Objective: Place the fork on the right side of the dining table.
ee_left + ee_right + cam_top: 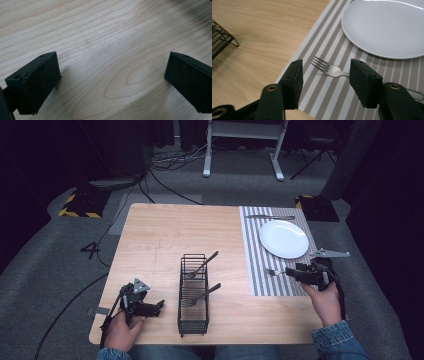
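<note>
A silver fork (272, 271) (329, 68) lies flat on the striped placemat (255, 270) (332, 95), just in front of the white plate (283, 238) (387, 27), tines pointing left. My right gripper (295, 271) (327, 72) hovers over it, open, with its jaws spread to either side of the fork's neck and not touching it. The fork's handle runs under the right-hand jaw. My left gripper (159, 305) (112, 75) rests open on the bare wood at the table's front left, nothing between its jaws.
A black wire caddy (193, 295) (219, 40) stands mid-table near the front, with two utensils (202, 265) leaning in it. A knife (270, 217) lies on the mat beyond the plate. The wooden table (160, 235) has free room at the left.
</note>
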